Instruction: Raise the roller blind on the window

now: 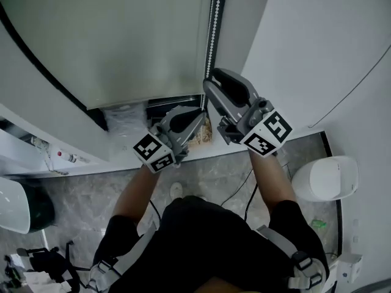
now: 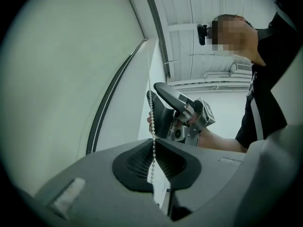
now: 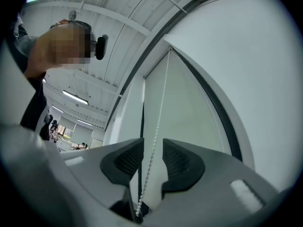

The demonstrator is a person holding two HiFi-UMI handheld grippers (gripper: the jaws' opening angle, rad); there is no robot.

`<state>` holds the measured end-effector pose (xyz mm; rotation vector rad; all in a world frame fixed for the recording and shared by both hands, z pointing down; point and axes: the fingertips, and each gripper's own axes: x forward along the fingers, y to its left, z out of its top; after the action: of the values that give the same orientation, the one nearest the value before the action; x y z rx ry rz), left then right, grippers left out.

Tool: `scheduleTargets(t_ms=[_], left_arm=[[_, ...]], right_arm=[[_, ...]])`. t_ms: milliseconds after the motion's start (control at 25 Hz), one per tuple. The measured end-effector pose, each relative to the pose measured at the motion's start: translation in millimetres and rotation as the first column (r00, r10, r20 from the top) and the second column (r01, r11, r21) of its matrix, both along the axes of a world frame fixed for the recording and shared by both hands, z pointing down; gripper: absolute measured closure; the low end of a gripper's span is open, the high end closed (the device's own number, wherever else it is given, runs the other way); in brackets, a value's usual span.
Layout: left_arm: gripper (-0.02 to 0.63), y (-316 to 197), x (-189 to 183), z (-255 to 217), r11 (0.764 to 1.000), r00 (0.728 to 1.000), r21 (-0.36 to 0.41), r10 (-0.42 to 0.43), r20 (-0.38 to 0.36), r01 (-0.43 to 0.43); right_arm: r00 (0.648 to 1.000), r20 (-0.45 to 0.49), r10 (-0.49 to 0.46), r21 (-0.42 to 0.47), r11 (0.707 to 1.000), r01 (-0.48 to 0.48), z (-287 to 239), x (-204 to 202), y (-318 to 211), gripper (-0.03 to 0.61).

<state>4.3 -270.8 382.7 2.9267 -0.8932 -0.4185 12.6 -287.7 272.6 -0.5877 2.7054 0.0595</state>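
The pale roller blind [image 1: 122,35] hangs over most of the window, its bottom edge just above the sill. A white bead chain [image 1: 212,35] runs down along the blind's right side. My left gripper [image 1: 198,116] is the lower one and is shut on the bead chain [image 2: 150,108], which is pinched between its pads [image 2: 142,157]. My right gripper [image 1: 208,85] is higher on the chain and stands open. In the right gripper view the chain [image 3: 158,122] passes freely through the gap of the right gripper [image 3: 152,157], touching neither pad, with the blind [image 3: 189,112] behind it.
A white wall [image 1: 317,41] rises close on the right of the chain. Below the window runs a white sill [image 1: 122,163] with small items at its left end [image 1: 64,156]. On the grey floor stand a white rounded bin [image 1: 324,179] and some cables [image 1: 244,188].
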Motion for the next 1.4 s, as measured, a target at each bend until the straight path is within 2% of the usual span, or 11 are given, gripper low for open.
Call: scheduleTargets(t_ms=[200,320,440,600,760,840,960,1080,1240,1400], left_arm=[[0.597,25.3,-1.1,-8.1,0.999,0.998,0.017,-0.034,0.056,0.034],[0.597,37.8,-2.2,-12.5,0.999,0.994,0.032,-0.024,0.106,0.021],[0.597,43.6,-8.4,-11.1,0.999,0.991,0.036,-0.008,0.136,0.003],[0.597,47.1,-18.1,-7.6,0.999,0.991,0.048,0.014,0.134,-0.021],[0.597,49.0,-21.5,-8.4,0.997,0.988,0.064,0.040,0.150,-0.050],[0.597,49.3,-23.7,-6.4,0.997,0.988,0.051,0.054,0.147,-0.062],[0.597,47.2,-26.2,-5.1,0.997,0.992,0.019,0.074,0.105,-0.076],[0.597,42.3,-24.4,-1.7,0.996,0.992,0.025,0.079,0.103,-0.082],[0.598,36.8,-14.8,14.5,0.995,0.980,0.069,0.063,0.189,-0.078],[0.598,34.1,1.6,55.3,0.995,0.962,-0.001,0.098,0.256,-0.101]], right_arm=[[0.995,0.045,-0.084,-0.016,0.996,0.085,-23.2,-5.9,9.6,0.463],[0.990,0.073,-0.119,-0.007,0.993,0.120,-41.9,-11.2,14.2,0.463],[0.986,0.107,-0.129,0.012,0.992,0.128,-59.5,-20.7,19.4,0.495],[0.983,0.157,-0.095,0.044,0.995,0.089,-79.7,-18.6,25.2,0.531],[0.989,0.128,-0.067,0.057,0.997,0.060,-84.2,-25.1,25.4,0.551],[0.993,0.117,-0.028,0.080,0.997,0.019,-82.2,-27.0,27.9,0.558],[0.994,0.098,0.040,0.115,0.992,-0.052,-79.3,-23.7,31.9,0.563],[0.992,0.067,0.108,0.135,0.984,-0.116,-75.0,-17.5,30.7,0.565],[0.986,0.033,0.165,0.123,0.978,-0.167,-60.5,-8.4,26.8,0.565],[0.980,-0.034,0.196,0.090,0.977,-0.192,-22.3,-2.5,24.0,0.565]])
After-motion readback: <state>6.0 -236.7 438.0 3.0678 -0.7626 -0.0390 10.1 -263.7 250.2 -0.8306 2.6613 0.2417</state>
